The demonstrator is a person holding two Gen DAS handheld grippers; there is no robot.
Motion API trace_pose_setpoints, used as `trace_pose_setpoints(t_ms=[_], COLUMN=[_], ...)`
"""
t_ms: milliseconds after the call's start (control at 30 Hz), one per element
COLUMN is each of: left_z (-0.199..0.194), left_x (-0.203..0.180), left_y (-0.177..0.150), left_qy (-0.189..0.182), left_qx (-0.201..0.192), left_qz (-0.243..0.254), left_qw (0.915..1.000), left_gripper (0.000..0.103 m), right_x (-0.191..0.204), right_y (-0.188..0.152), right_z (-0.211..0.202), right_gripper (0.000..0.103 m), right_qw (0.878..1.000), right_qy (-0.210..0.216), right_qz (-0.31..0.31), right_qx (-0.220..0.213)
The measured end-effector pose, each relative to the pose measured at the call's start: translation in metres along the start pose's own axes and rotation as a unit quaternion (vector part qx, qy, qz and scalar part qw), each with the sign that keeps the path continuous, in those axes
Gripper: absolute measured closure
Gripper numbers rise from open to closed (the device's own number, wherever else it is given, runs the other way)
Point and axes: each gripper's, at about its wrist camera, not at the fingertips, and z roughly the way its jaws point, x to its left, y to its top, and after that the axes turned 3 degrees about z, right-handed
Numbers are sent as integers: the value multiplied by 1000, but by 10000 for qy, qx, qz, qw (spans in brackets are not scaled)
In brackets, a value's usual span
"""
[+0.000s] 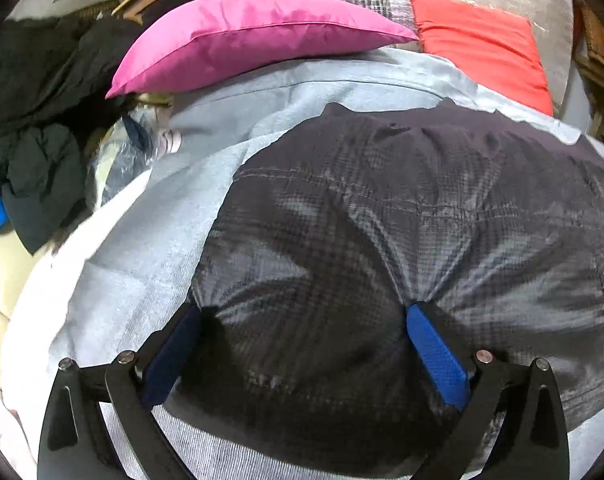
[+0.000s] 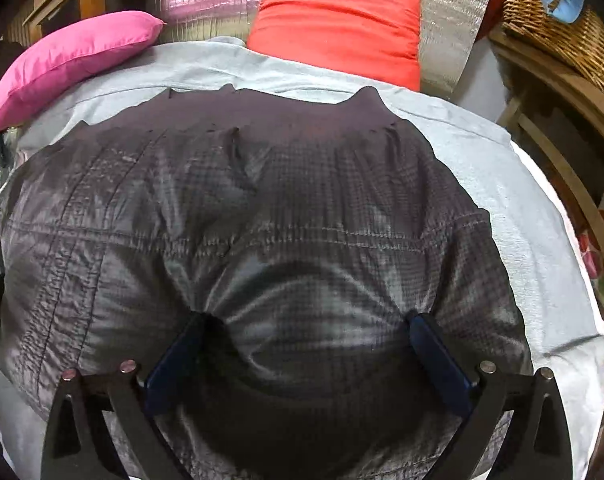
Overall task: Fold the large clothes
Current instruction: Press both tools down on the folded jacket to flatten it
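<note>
A dark grey checked jacket (image 1: 402,208) lies spread on a light grey sheet (image 1: 149,240); it also fills the right wrist view (image 2: 261,208). My left gripper (image 1: 304,310) is open, its blue fingers (image 1: 434,344) pressed down into the near part of the jacket, with fabric bulging between them. My right gripper (image 2: 308,320) is open too, its fingers (image 2: 434,348) pressed into the jacket's near edge the same way. The jacket's ribbed hem (image 2: 277,104) lies at the far side.
A pink pillow (image 1: 237,44) and a red cushion (image 1: 486,44) lie at the far end against a silver foil mat (image 2: 446,20). A heap of dark clothes (image 1: 37,120) sits at left. A wicker basket (image 2: 550,16) stands on a wooden chair (image 2: 562,128) at right.
</note>
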Motion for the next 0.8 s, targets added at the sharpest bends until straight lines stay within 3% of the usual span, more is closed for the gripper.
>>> trace_pose_setpoints(t_ms=[67,233,300,333,367,433,600,633,700,767,800], left_z=[-9,-53,-32,-15,-10,-17,-49,-49,-34,-16,-17], left_x=[8,9,4,4,6,11,11,7,-8,-16,-14], left_y=[2,-11,-14,-16,-17,-13,0,0,-1,-6,-6], left_qy=[55,466,609,509,422,375,259,232,248,364,343], left_qx=[-110,-859,-420,-61,36,-42,-610,-621,-409,-44,-114], left_qz=[-42,33,306,332,252,97,-114,-62,257,501,435], left_qw=[9999,9952,9968,9981,9988,9992,9977,9978,9985,9981,9984], left_gripper=[1,1,1,1,1,1,1,1,1,1,1], right_x=[-8,-24,-37,-43,-59,-71,-79,-81,-83,-98,-105], right_y=[3,-12,-21,-26,-30,-29,-26,-26,-28,-32,-34], right_z=[-8,-46,-39,-34,-21,-21,-46,-44,-24,-7,-9], right_gripper=[1,1,1,1,1,1,1,1,1,1,1], right_qw=[9999,9982,9988,9990,9983,9965,9957,9953,9972,9943,9918], right_qy=[23,168,44,-14,53,163,295,343,33,323,439], right_qz=[113,149,222,319,567,819,759,799,728,1017,1196], right_qx=[-63,-552,-435,-301,-111,-77,-439,-421,-180,61,103])
